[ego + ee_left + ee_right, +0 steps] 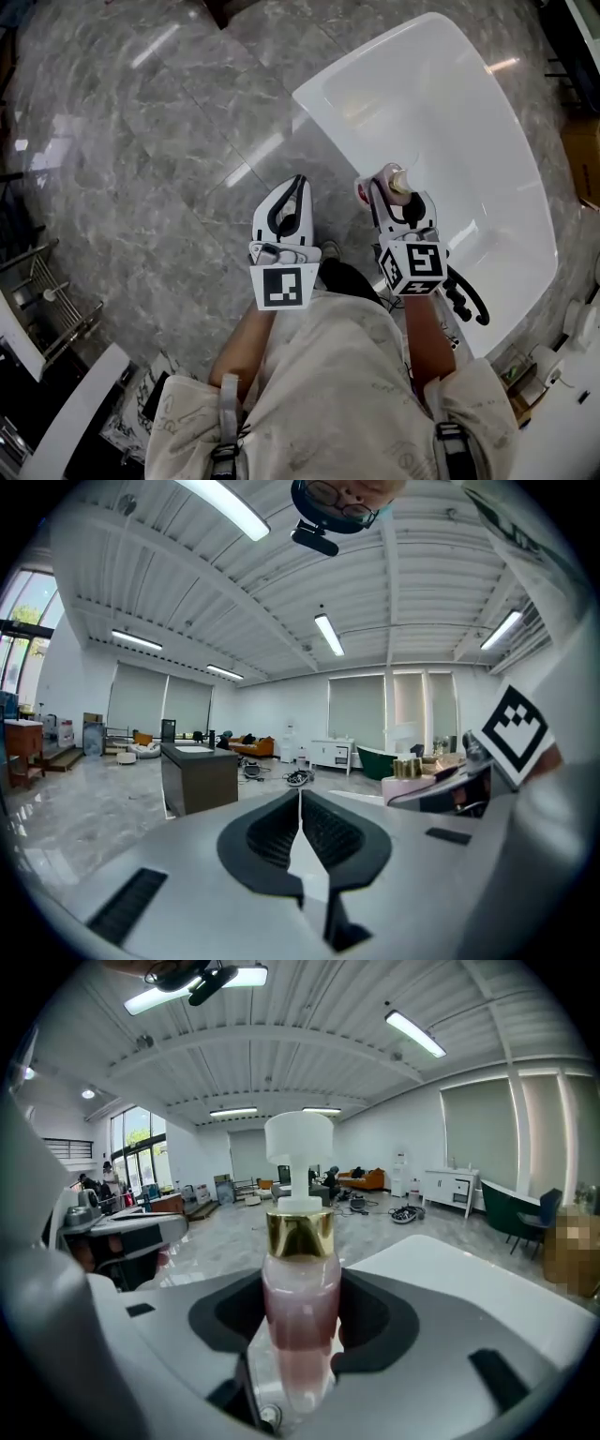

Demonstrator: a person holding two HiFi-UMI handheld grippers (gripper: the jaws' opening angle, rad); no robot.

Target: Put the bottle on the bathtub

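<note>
Markings: the left cube [284, 287] and the right cube [415, 267] each carry a black-and-white square marker; that's the only print you can make out.
Bottle face: the side toward your right gripper view is plain pink with a gold collar and a white pump head on top.
Left gripper [300, 797]: your fingers are pressed together tip to tip with nothing between them. In the head view [298, 184] it's held over the grey marble floor [141, 141].
Right gripper [300, 1290]: your fingers pinch the pump bottle [300, 1309] low on its pink body, one ribbed pad on each side, with the pump end pointing away from you.
Bottle location: in your right gripper [386, 189], with the bottle [397, 178] showing against the near-left edge of the white bathtub [469, 103]. Can't tell whether it touches the tub.
Grippers: side by side, apart, in front of your body.
</note>
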